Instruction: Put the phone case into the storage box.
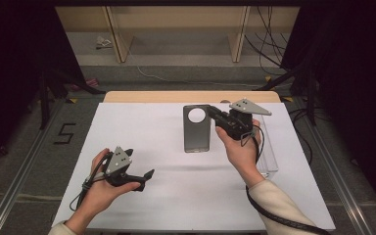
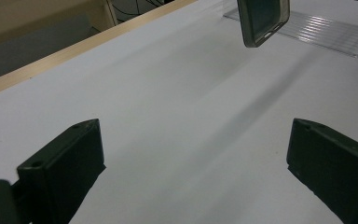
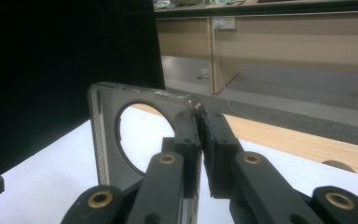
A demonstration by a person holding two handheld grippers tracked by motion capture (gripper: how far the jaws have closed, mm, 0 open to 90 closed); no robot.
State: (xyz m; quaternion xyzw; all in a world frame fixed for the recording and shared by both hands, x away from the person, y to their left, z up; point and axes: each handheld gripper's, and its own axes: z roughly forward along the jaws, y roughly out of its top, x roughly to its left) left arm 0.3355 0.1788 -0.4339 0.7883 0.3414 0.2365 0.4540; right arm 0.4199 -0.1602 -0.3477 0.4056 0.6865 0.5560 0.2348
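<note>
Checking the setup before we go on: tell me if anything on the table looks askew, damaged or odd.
Nothing looks damaged or spilled. The dark phone case is off the table, pinched at one edge by the right gripper, hanging clear of the white sheet. The left gripper is open, holding nothing.

Right hand-held gripper [image 1: 210,113] grips phone case [image 1: 196,129].
</note>
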